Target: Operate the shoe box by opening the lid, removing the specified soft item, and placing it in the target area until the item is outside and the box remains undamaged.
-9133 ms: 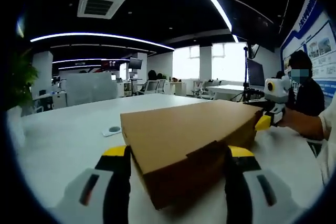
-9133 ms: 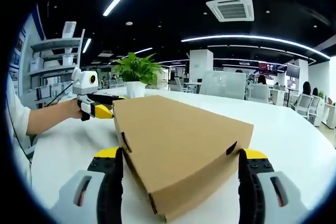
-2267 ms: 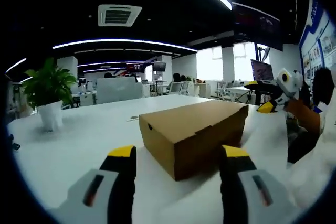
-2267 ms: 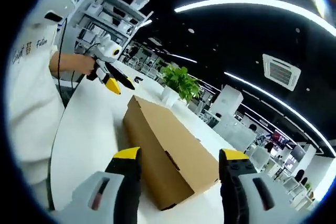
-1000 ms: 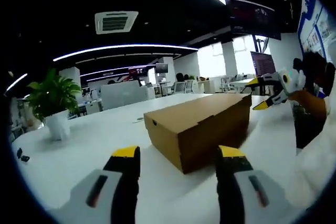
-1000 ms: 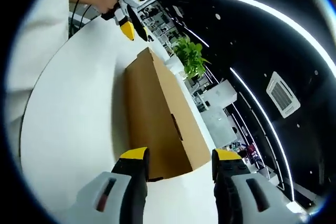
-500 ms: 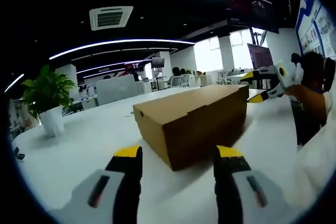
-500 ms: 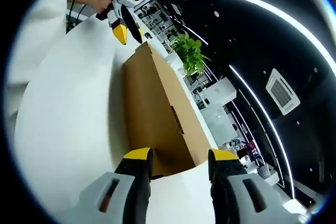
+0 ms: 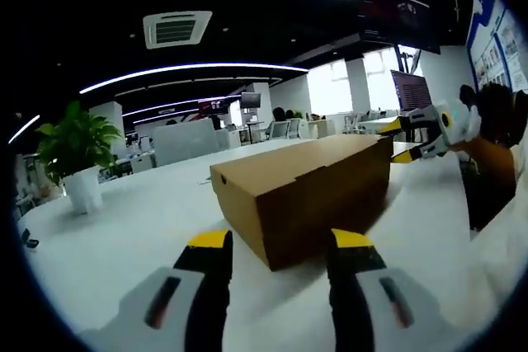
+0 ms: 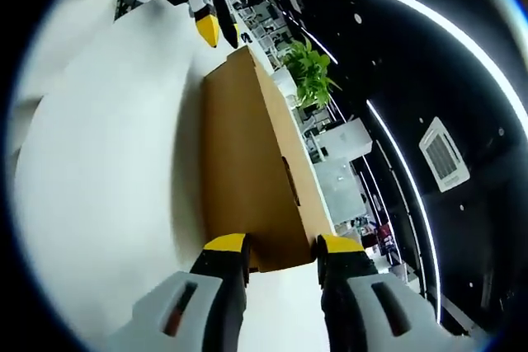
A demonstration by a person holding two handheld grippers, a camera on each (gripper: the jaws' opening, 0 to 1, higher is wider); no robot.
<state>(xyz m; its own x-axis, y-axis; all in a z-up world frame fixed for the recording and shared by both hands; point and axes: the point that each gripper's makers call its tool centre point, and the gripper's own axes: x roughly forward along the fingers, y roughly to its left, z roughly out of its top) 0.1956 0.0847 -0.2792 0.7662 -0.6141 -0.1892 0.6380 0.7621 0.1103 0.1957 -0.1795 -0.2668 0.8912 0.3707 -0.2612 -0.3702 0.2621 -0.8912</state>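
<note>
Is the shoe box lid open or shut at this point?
Shut. The lid lies flat on the shoe box, its edge flush all round, with no gap showing.

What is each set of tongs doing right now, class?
Left tongs: open, empty, near the shoe box.
Right tongs: open, empty, at the box's end.

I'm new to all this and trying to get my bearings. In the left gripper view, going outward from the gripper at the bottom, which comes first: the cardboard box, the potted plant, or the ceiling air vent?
1. Shoe box: just ahead of the left gripper, centre.
2. Potted plant: further back on the table, at left.
3. Ceiling air vent: overhead, upper left, farthest.
</note>
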